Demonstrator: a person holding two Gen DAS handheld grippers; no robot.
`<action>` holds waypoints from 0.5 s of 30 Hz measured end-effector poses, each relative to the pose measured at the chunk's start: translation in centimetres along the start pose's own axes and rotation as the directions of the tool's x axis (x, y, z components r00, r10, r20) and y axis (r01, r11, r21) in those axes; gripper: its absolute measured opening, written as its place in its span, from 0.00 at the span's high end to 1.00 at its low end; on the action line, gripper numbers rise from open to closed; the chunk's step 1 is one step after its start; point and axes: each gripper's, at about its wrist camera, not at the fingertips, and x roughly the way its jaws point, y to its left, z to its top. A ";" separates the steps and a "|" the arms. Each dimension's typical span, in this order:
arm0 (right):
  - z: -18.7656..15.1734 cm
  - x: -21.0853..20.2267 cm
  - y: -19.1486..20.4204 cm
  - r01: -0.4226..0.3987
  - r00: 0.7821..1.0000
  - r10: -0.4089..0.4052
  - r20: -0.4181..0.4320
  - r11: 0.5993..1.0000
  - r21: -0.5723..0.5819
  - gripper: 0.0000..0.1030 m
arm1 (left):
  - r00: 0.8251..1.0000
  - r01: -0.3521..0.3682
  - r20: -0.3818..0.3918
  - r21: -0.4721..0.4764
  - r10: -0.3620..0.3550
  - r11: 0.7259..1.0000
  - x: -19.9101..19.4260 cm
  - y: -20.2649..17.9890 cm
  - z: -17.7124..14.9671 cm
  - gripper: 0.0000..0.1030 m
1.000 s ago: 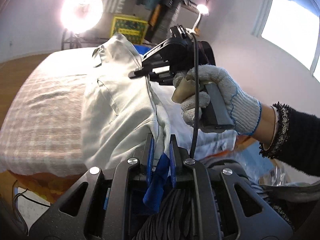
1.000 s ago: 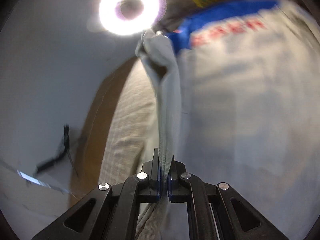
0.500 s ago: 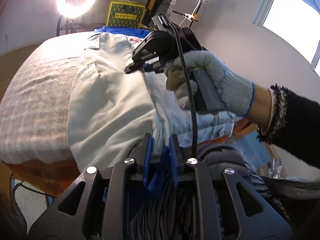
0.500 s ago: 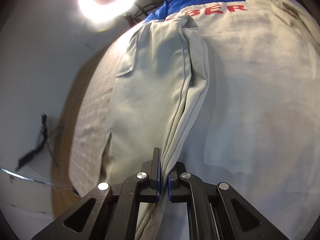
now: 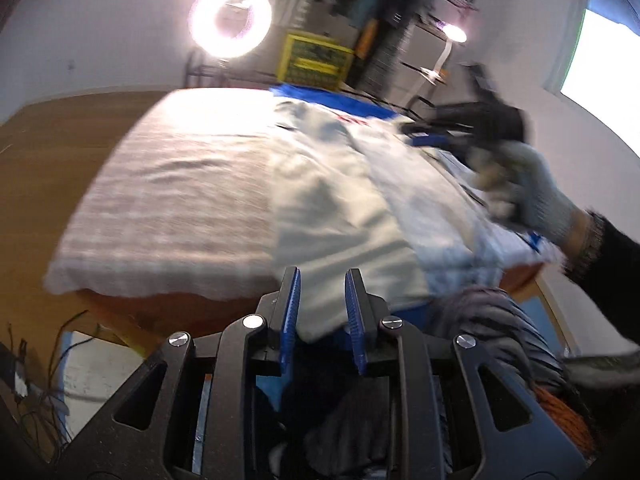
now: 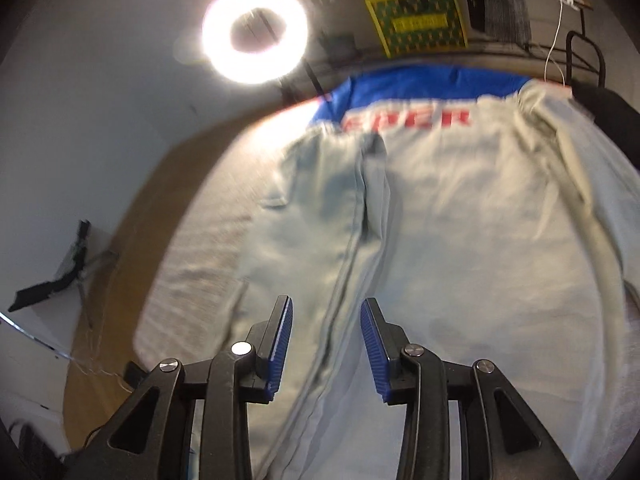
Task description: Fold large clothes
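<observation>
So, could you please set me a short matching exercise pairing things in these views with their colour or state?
Things:
1. ring light
2. crate
3. pale garment
4. right tool

Descriptions:
a. yellow
b. lying flat on the bed
c. glowing
d. open, nothing gripped

Pairs: 1-c, 2-a, 3-b, 4-d

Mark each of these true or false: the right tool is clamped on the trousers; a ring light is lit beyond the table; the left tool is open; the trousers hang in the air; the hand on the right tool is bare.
1. False: the right tool has just been opening; its pads stand clear of the trousers.
2. True: the ring light glows.
3. True: the left tool is open, and nothing is pinched.
4. False: they lie flat on the table.
5. False: the hand wears a knit glove.
</observation>
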 end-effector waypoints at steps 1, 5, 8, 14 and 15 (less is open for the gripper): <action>-0.1 -0.7 0.0 -0.013 1.000 0.013 0.007 1.000 -0.001 0.63 | 1.000 -0.015 -0.004 -0.009 0.015 1.000 0.5 0.5 0.0 0.79; -1.0 -3.4 0.5 -0.053 0.998 0.054 0.026 0.998 -0.023 0.63 | 0.996 0.089 -0.006 -0.124 -0.091 0.988 3.6 2.3 -0.5 0.79; -2.3 -4.2 1.1 -0.066 0.998 0.066 0.001 0.996 -0.055 0.63 | 0.985 0.164 -0.032 -0.124 -0.169 0.979 6.5 0.4 -1.2 0.79; -3.3 -5.2 1.5 -0.037 0.999 0.038 0.009 0.996 -0.083 0.63 | 0.945 0.231 -0.238 -0.004 -0.225 0.973 12.2 -5.6 -4.8 0.79; -3.3 -5.6 1.4 -0.036 0.999 0.037 0.016 0.996 -0.078 0.63 | 0.943 0.220 -0.260 0.026 -0.206 0.975 12.5 -6.2 -5.3 0.79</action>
